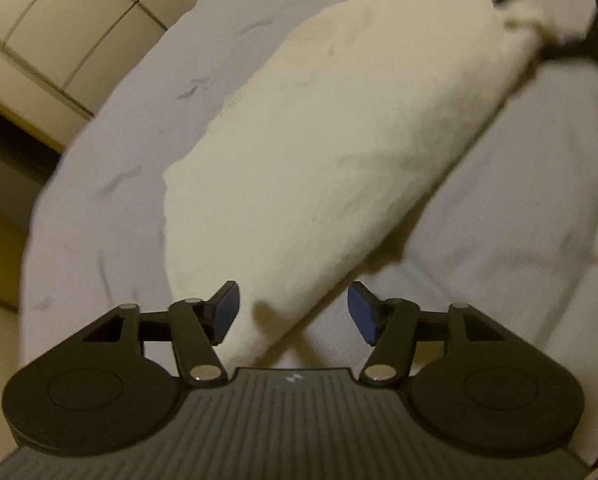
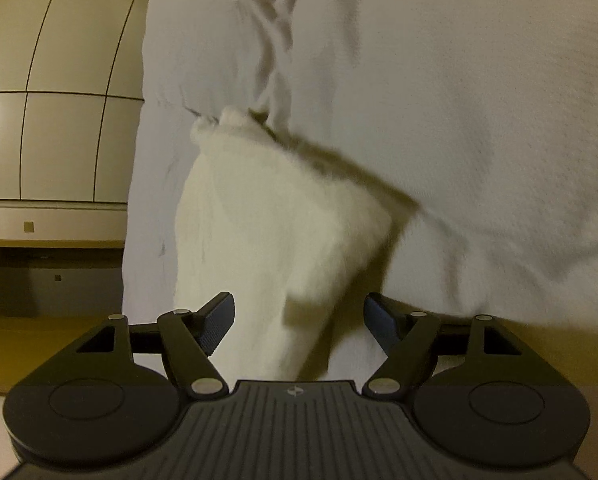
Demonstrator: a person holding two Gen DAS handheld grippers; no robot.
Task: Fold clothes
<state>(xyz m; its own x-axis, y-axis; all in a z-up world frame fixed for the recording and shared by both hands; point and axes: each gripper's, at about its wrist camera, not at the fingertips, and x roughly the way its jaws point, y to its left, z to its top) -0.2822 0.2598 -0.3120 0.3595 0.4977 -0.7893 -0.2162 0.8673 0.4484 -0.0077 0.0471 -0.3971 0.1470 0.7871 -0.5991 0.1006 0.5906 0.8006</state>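
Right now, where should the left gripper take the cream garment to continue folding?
Probably the near corner of the cream garment, between the open left gripper pads. It tapers to a thin flap on the grey sheet; come in low, straight forward.

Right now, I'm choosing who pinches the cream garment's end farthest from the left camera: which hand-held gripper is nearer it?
Right. The right hand-held gripper sits at that end of the cream garment, jaws open around it; the left hand-held gripper straddles the opposite end.

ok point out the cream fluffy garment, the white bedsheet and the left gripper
cream fluffy garment [image 1: 319,152], left wrist view, middle of its body
white bedsheet [image 2: 459,100], right wrist view, bare wrinkled part
left gripper [image 1: 293,312], left wrist view, between fingertips
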